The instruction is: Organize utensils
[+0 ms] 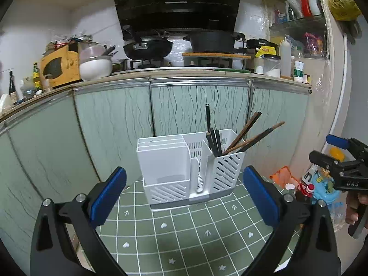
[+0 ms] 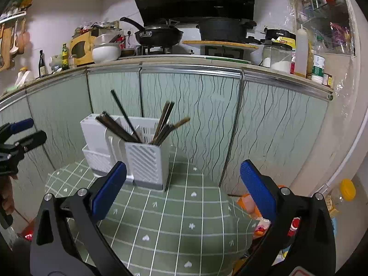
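Only left wrist view: knife slots (image 1: 161,143) | both: chopsticks (image 2: 161,124) in holder (image 2: 147,163)

I'm looking into a lived-in home kitchen: a black range hood (image 1: 176,0) hangs over a gas stove (image 1: 147,63) carrying a wok (image 1: 148,46) and a black pot (image 1: 211,40), the counter (image 1: 161,72) is crowded with bottles and jars, and pale green cabinet doors (image 1: 195,110) run below
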The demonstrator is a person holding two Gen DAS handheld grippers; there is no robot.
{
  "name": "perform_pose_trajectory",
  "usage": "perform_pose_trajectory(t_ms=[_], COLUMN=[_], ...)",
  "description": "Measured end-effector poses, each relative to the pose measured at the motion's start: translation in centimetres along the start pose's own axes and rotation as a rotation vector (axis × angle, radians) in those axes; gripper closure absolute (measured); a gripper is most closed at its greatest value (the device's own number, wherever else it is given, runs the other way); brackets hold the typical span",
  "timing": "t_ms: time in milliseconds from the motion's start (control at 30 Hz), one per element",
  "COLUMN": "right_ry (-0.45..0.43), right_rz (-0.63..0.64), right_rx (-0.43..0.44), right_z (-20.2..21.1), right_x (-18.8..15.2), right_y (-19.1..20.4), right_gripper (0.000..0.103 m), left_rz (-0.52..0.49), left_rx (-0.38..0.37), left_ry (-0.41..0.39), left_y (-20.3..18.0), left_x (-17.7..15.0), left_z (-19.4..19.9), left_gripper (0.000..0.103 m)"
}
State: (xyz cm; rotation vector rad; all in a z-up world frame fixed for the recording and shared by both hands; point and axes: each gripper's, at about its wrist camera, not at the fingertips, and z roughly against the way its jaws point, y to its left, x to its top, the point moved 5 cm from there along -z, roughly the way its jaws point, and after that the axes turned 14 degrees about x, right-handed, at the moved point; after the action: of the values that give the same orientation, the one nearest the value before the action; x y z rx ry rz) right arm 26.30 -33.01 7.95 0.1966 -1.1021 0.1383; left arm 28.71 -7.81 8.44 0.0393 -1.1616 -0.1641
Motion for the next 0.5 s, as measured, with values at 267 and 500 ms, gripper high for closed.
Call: perform_pose_trajectory(t_ms=[267, 500], right_ry=[0.01, 0.007], right_rz=[0.03, 0.024], right_rx=[-0.01, 0.014], right_z=[1.9, 3.3], right_x=[-2.9, -6.0], right_y=[1.3, 2.7], right_gripper=[0.008, 0.008], left_rz=[0.03, 0.046], left_rx=[0.058, 0.07], left_ry=[-0.004, 0.018], left_y=[1.5, 2.2], left_x=[-3.4, -7.1], left_z=[2.4, 3.8], left_gripper=[0.005, 0.005])
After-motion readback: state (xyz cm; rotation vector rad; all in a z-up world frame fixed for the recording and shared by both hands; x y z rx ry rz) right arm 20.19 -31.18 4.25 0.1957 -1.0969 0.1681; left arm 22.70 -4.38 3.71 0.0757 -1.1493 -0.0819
